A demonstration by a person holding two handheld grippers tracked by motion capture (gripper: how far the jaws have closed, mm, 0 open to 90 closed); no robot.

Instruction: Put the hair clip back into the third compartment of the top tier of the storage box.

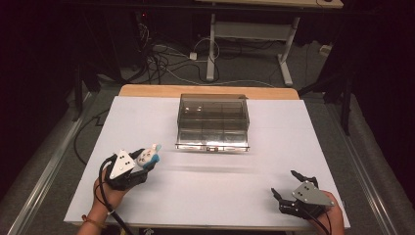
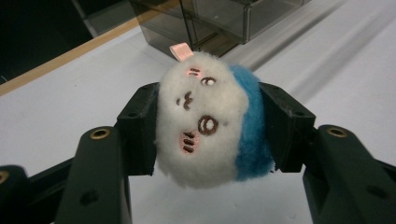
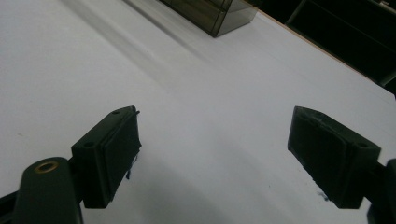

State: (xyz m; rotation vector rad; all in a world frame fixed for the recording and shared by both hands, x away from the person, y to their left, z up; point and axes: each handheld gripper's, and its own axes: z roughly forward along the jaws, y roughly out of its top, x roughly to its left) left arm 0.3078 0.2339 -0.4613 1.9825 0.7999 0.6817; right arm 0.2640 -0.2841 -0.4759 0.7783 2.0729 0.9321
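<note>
Here the left gripper held a small plush toy, white with a stitched face and a blue back, its two black pads pressed against the toy's sides. In the high view that toy sat at the near left of the white table, lifted just off the surface in the person's left hand. A pink tag stood up from the toy's top, pointing toward the box beyond it.

The right gripper rested at the near right of the table, well apart from the toy, with its jaws spread wide and nothing between them; its own view showed bare white surface between the two pads.

A smoky transparent organiser box with several compartments stood at the middle far part of the table, between the two grippers but farther out. Nothing lay between the toy and the box. Beyond the table's wooden edge, cables trailed on the floor beside a desk frame.
</note>
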